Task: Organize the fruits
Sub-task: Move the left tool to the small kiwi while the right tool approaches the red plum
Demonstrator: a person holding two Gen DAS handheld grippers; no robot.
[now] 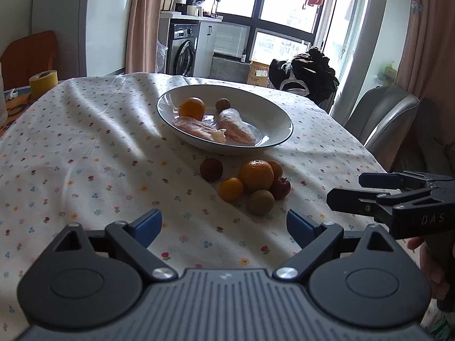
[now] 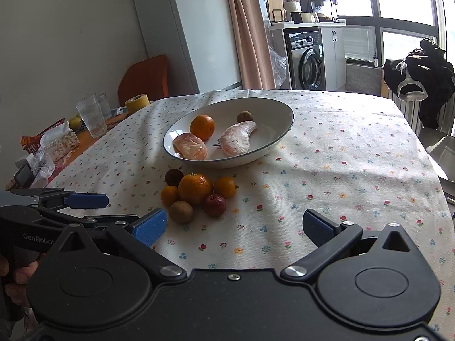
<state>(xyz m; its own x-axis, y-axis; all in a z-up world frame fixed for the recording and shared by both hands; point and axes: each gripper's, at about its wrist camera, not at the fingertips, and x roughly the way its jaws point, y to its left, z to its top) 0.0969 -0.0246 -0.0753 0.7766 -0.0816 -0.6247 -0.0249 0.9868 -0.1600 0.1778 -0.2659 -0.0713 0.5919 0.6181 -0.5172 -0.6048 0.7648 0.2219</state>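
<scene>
Dining corner opening onto a bright laundry balcony.

A table under a white flowered tablecloth (image 1: 85, 147) fills the foreground, with sunlight falling across it in bands. An orange chair (image 2: 145, 78) stands at the far left side against a plain white wall (image 2: 71, 28); a grey chair (image 1: 384, 113) stands at the right side. A tall white cabinet (image 2: 184, 28) rises beside pink curtains (image 2: 250, 28). Past the curtains, a washing machine (image 2: 308, 62) sits under a white counter (image 2: 307, 24) crowded with small items too small to tell apart. Large dark-framed windows (image 1: 284, 0) are glaring white with daylight. Dark clothes (image 1: 310, 71) are heaped over a chair back near the window. The floor is not visible.
</scene>
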